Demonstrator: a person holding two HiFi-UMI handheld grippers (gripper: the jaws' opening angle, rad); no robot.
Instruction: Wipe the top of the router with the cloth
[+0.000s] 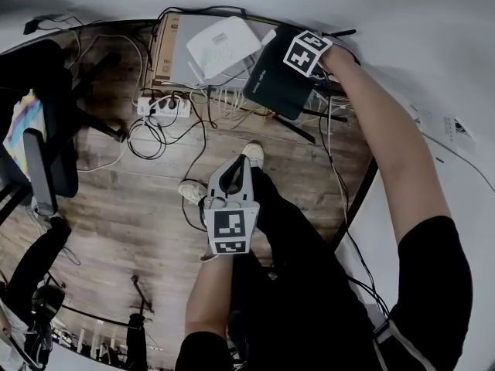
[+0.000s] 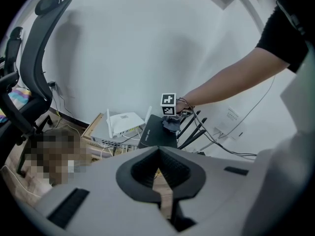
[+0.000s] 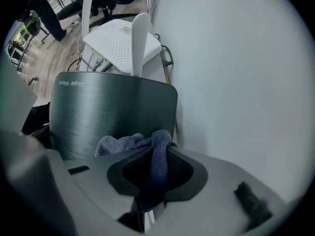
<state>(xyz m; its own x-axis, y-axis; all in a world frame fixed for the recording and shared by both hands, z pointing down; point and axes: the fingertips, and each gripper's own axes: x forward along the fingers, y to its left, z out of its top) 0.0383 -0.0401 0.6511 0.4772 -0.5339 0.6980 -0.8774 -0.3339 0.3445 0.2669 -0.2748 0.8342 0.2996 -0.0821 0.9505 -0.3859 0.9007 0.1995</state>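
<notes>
Router point(image 1: 282, 79) sits where wooden floor point(image 1: 131, 207) meets white wall point(image 1: 402, 22).

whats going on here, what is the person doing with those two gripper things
A person is wiping a black router with a grey cloth. The right gripper is shut on the cloth and holds it against one end of the router's top. The left gripper is shut, holds nothing and hangs back above the wooden floor. A white router sits beside the black one.
</notes>
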